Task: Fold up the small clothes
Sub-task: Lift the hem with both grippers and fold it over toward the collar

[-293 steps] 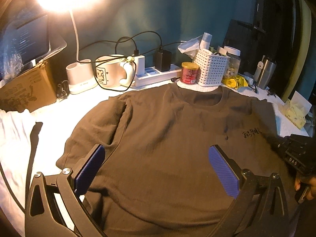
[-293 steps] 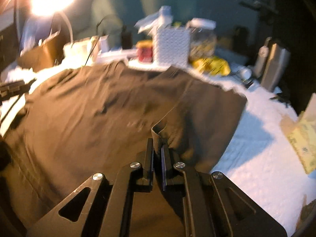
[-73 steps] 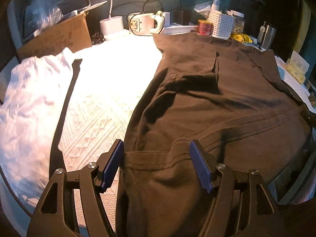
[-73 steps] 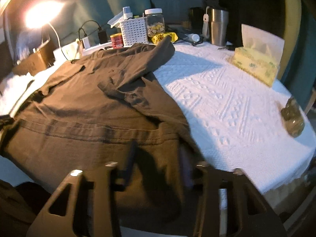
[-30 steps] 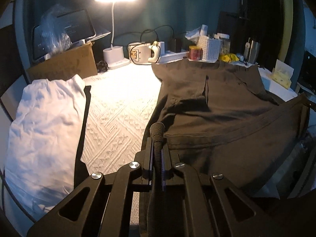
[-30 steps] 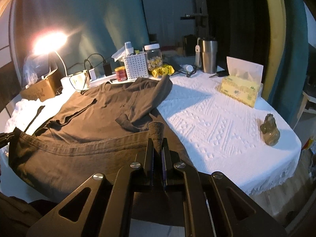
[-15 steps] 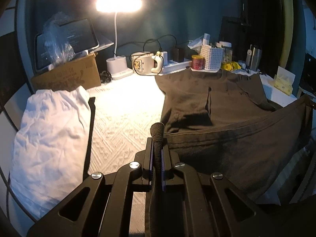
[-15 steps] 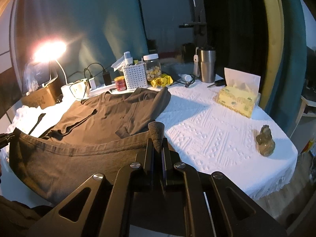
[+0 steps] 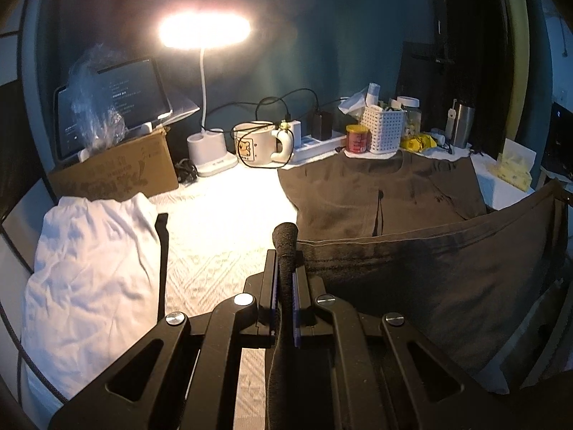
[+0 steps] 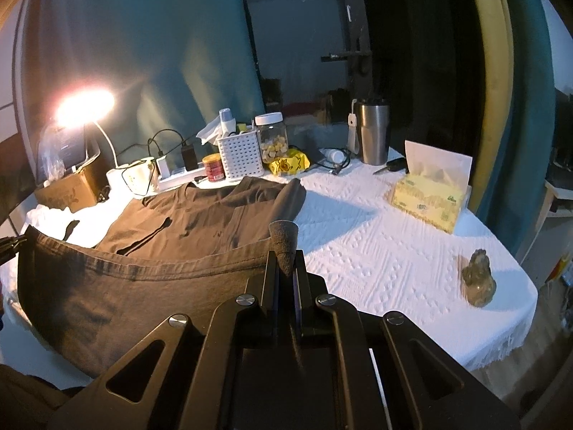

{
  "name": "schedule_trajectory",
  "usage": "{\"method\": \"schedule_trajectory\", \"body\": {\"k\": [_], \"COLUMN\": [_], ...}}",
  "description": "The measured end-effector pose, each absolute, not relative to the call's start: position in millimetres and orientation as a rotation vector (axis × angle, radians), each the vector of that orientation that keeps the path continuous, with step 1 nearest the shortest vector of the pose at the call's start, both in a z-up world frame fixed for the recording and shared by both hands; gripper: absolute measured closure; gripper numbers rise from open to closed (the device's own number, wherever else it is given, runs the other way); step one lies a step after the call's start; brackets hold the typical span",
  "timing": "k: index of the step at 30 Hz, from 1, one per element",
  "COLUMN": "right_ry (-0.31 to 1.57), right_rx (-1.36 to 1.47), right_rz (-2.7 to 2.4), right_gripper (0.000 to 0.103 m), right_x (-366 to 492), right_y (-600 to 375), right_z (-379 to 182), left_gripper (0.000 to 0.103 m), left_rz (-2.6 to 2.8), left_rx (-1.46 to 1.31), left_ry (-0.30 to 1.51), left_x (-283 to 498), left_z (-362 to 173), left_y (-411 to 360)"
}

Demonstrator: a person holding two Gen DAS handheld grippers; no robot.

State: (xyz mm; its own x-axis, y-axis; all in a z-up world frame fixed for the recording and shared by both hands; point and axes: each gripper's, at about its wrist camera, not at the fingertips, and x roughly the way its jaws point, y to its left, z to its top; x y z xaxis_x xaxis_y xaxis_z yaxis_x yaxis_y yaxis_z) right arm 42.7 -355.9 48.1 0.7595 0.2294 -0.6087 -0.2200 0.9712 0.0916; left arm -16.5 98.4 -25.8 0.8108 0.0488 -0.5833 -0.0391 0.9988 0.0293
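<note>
Hem corner of brown t-shirt [image 9: 376,193] is being pinched in closed left gripper [image 9: 285,279], hem being held raised off tablecloth [image 9: 222,222]. White garment [image 9: 89,268] is lying left; lamp [image 9: 204,30] is being kept lit.

Both sleeves got folded inward; left gripper [image 9: 284,279] and right gripper [image 10: 285,276] clamped brown shirt [image 9: 422,272] hem corners, lifted hem off desk [image 10: 376,251].

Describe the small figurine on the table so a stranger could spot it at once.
Start at the white tablecloth, on the bare side away from the lamp. In front of the yellow tissue box, near the edge, stands the figurine: a small, lumpy, olive-brown ornament, alone there.
</note>
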Motion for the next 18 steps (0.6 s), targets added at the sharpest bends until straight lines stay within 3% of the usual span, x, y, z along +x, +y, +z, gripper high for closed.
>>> {"method": "schedule_trajectory", "body": {"k": [18], "right_ry": [0.628], "right_rx": [0.014], "right_rz": [0.241], "right_gripper": [0.096], "right_x": [83.3], "right_y": [-353.4], "right_z": [59.6], "left_gripper": [0.098], "left_rz": [0.068], "left_rx": [0.091], "left_ry": [0.570], "left_x": [30.5], "left_z": [-6.5], "left_y": [99.7]}}
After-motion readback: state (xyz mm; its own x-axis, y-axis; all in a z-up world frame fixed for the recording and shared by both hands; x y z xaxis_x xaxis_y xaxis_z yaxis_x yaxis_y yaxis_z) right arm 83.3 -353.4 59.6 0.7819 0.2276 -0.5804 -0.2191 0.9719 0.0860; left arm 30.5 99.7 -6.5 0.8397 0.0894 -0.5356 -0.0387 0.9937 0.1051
